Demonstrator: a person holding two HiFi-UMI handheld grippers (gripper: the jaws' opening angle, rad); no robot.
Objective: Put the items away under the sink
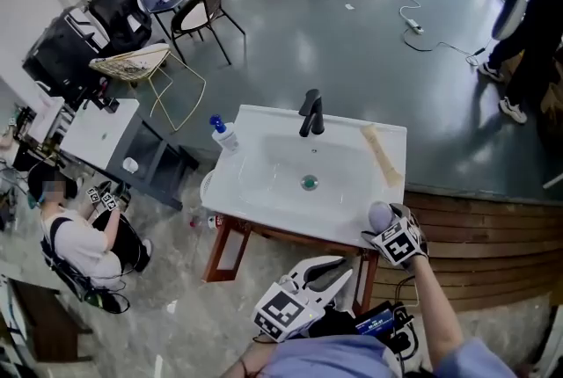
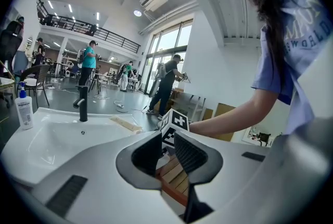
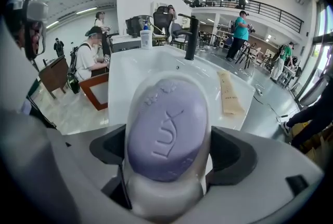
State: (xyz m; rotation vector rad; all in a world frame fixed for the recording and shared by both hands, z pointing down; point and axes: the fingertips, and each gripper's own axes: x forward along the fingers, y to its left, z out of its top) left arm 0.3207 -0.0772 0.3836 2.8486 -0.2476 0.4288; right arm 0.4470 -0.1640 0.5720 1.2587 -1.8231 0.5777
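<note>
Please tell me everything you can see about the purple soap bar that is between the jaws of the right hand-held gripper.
The soap is an oval, pale purple bar, smooth and matt, with LUX pressed into its top. It lies in a white, plastic-looking dish that cups it. Both sit at the front right corner of the white sink. The right hand-held gripper holds its jaws wide apart, one on each side of the dish; whether the pads touch it is unclear.

bottle point(image 1: 223, 134) left of faucet point(image 1: 310, 112), tube point(image 1: 382, 155) right
</note>
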